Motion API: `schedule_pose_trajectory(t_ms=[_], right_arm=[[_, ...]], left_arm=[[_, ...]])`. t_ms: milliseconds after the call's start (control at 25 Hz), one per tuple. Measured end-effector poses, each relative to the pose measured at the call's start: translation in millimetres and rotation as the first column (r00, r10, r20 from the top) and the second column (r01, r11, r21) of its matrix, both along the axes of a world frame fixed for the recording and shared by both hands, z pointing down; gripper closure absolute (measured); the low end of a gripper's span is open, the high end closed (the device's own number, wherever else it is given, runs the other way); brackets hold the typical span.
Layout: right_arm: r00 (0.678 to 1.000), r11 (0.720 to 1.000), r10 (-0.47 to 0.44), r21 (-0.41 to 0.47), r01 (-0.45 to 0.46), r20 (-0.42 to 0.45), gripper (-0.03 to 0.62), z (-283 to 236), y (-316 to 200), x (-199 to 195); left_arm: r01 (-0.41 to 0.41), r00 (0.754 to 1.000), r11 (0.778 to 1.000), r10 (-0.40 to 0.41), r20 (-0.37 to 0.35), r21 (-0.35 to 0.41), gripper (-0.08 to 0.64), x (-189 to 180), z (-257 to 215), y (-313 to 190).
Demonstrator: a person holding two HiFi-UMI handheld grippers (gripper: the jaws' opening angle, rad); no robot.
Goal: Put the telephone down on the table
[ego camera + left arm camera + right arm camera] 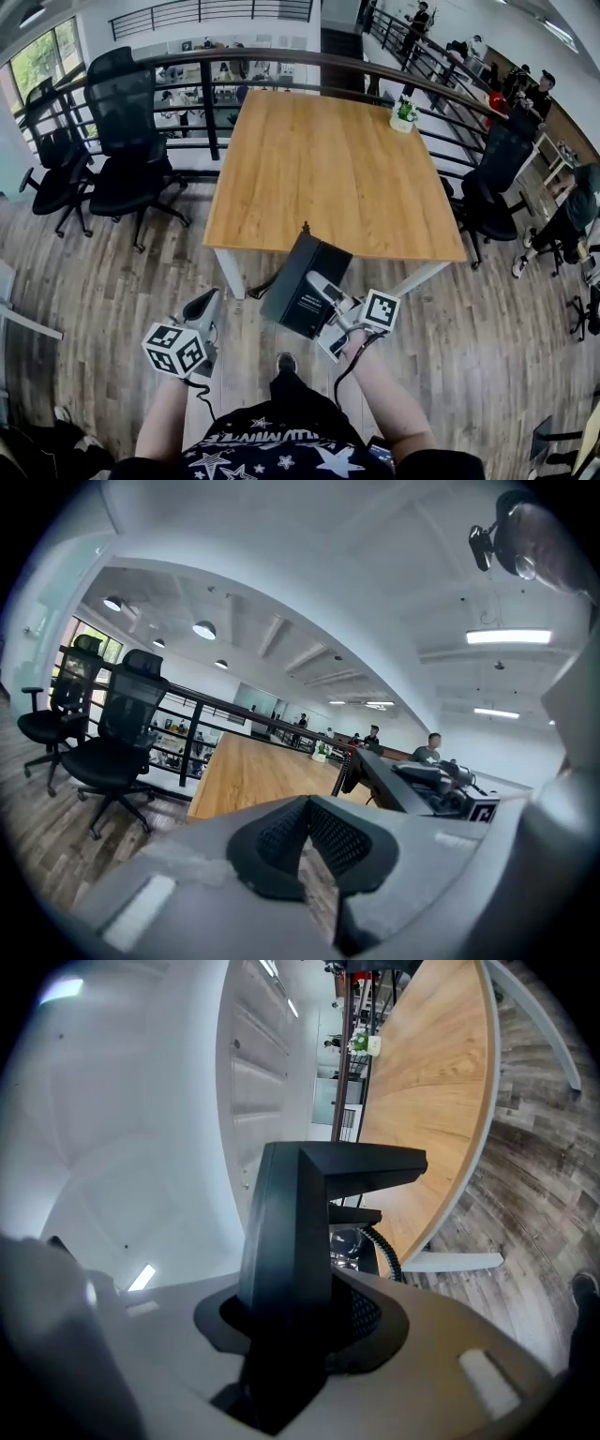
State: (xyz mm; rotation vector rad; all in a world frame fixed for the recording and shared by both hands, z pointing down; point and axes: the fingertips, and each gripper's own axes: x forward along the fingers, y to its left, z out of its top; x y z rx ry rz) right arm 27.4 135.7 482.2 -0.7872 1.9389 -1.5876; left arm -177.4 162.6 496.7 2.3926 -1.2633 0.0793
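Note:
The black telephone [302, 281] hangs in the air just short of the near edge of the wooden table [337, 159]. My right gripper [322, 284] is shut on it. In the right gripper view the telephone [291, 1241] stands between the jaws, its coiled cord [386, 1252] trails behind it, and the table [431, 1082] lies beyond. My left gripper [208, 302] is lower left of the telephone, over the floor, shut with nothing in it. The left gripper view shows its pads [281, 841] meeting, with the telephone [384, 780] to the right.
A small potted plant [404, 114] stands at the table's far right corner. A black railing [281, 58] curves behind the table. Black office chairs stand on the left [127, 141] and on the right [492, 178]. People sit in the background at right.

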Motion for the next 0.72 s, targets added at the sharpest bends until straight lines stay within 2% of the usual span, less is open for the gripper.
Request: schedule_pose_trajectory(t_ms=[120,360,560,720], right_arm=[[1.0,1.0,-0.001,0.003,0.001,-0.025,0.436,-2.9,-45.3,13.6],[1.0,1.0,-0.017,0.016,0.018,-0.019,0.436,-3.6,-120.4,42.5],[0.999,1.0,-0.024,0.01,0.024,-0.027,0.436,-1.5,-165.7,53.1],[1.0,1.0,-0.022,0.006,0.022,-0.015,0.436,1.9,-198.1,54.5]], left_arm=[[0.009,1.0,1.0,-0.009,0.004,-0.007,0.557,11.5,-0.4,-37.2],[0.022,1.0,1.0,-0.021,0.016,-0.017,0.557,32.9,6.0,-103.9],[0.069,0.997,0.997,-0.068,0.035,-0.021,0.557,28.1,7.4,-143.0],[0.071,0.997,0.997,-0.07,0.041,-0.022,0.557,26.8,7.0,-171.7]])
